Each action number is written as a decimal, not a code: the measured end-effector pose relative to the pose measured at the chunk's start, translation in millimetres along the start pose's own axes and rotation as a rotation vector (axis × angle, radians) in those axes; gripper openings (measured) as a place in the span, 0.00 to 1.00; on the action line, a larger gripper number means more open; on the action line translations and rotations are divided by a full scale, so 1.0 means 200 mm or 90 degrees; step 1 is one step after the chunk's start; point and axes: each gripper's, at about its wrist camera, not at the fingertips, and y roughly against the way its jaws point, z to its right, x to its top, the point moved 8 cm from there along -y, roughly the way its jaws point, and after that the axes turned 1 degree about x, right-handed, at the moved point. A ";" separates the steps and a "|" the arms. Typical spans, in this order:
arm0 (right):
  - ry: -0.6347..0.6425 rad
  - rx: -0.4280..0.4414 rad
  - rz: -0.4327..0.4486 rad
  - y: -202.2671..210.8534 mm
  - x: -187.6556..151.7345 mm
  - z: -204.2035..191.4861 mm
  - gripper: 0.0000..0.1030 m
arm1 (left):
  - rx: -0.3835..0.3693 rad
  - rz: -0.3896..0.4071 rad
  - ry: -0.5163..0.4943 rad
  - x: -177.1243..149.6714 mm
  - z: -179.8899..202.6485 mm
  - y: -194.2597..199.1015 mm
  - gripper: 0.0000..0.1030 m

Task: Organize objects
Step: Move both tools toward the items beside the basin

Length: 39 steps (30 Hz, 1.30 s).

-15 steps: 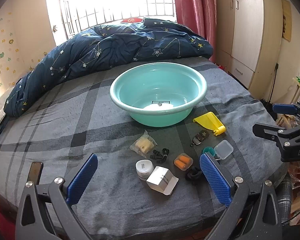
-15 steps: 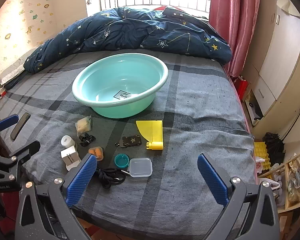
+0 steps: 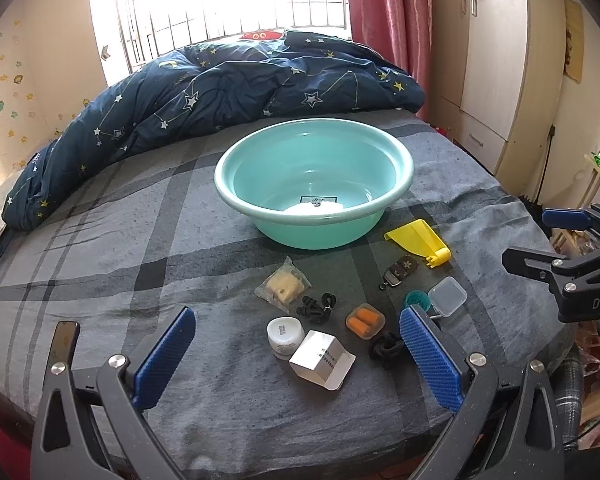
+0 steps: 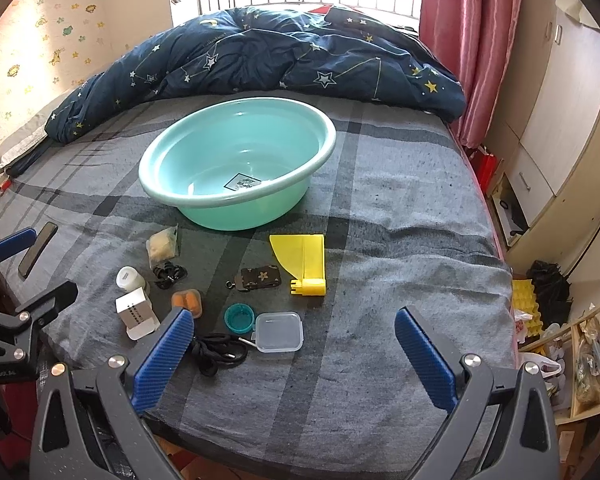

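A teal basin (image 3: 314,182) (image 4: 236,160) stands mid-bed. In front of it lie small items: a yellow scoop (image 3: 418,238) (image 4: 302,258), a brown key pouch (image 3: 398,272) (image 4: 260,278), a clear box (image 3: 447,295) (image 4: 279,331), a teal lid (image 4: 239,318), an orange earplug case (image 3: 365,322) (image 4: 187,300), a white jar (image 3: 285,336) (image 4: 129,278), a white carton (image 3: 321,360) (image 4: 136,314), a plastic bag (image 3: 283,289) (image 4: 162,242) and black cords (image 3: 316,307) (image 4: 218,350). My left gripper (image 3: 296,354) is open above the jar and carton. My right gripper (image 4: 294,354) is open near the clear box.
A dark blue star-print duvet (image 3: 204,92) (image 4: 268,52) lies heaped behind the basin. A black phone (image 3: 63,344) (image 4: 38,248) lies near the bed's left edge. A wardrobe (image 4: 556,132) stands to the right, with clutter on the floor beside the bed.
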 end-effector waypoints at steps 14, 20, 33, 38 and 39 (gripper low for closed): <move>0.005 0.003 -0.038 -0.14 -0.04 0.02 1.00 | 0.002 -0.030 0.012 -0.06 -0.02 -0.12 1.00; 0.002 0.002 -0.064 -0.24 -0.10 0.03 1.00 | -0.003 -0.049 0.019 -0.12 -0.03 -0.20 1.00; 0.017 0.016 -0.118 -0.44 -0.19 0.03 1.00 | -0.016 -0.099 0.026 -0.25 -0.02 -0.37 1.00; 0.023 0.022 -0.135 -0.52 -0.22 0.03 1.00 | -0.021 -0.114 0.027 -0.29 -0.01 -0.43 1.00; 0.023 0.021 -0.138 -0.53 -0.23 0.03 1.00 | -0.022 -0.118 0.026 -0.30 -0.01 -0.44 1.00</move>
